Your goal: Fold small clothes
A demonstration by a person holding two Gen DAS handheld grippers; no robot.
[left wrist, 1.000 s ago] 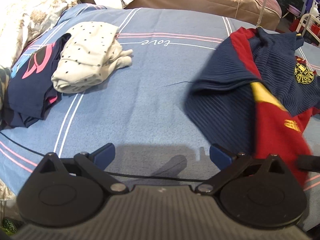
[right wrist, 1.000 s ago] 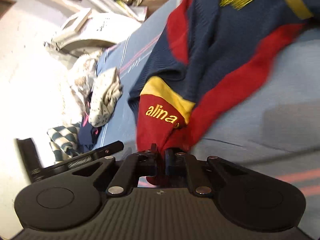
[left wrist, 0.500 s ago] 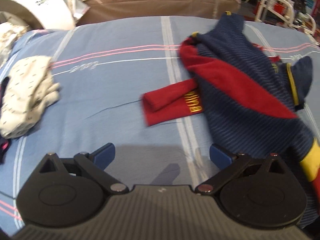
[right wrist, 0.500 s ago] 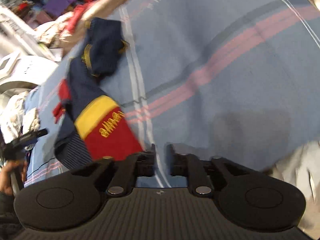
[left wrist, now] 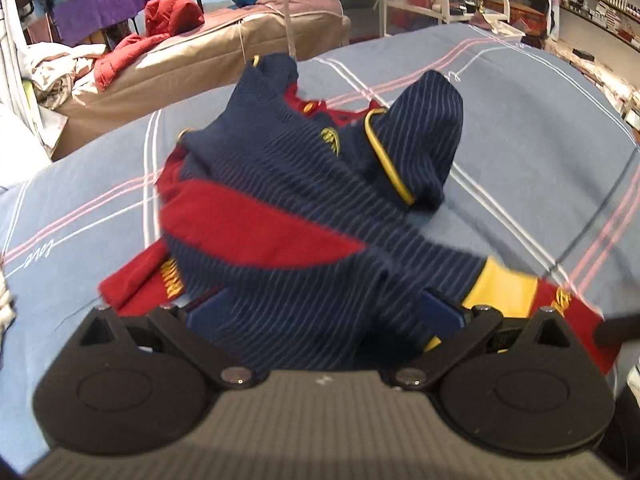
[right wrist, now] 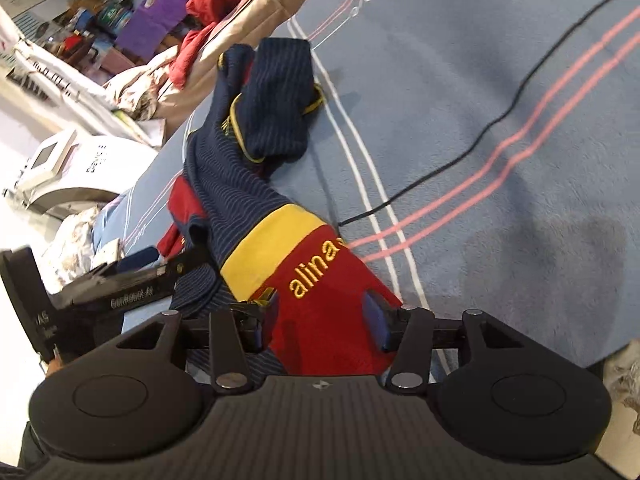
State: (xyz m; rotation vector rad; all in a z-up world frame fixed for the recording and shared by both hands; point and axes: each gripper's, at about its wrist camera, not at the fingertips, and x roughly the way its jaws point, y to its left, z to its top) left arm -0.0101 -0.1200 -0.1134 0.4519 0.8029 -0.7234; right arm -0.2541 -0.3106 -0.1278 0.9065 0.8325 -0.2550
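Observation:
A small navy pinstriped jersey with red panels and yellow trim lies crumpled on the blue bedspread. My left gripper is open, its jaws wide apart around the jersey's navy lower part, which drapes between the blue pads. My right gripper is open, with the red and yellow sleeve marked "alina" lying between its pads. The left gripper's body shows in the right wrist view, beside the jersey.
The bedspread has pink and white stripes and a thin black cable across it. A brown mattress with a red jacket lies behind the bed. A white appliance stands to the left.
My right gripper has opened from shut, with the red sleeve now lying between its pads. My left gripper has moved forward onto the jersey, which now lies between its open jaws.

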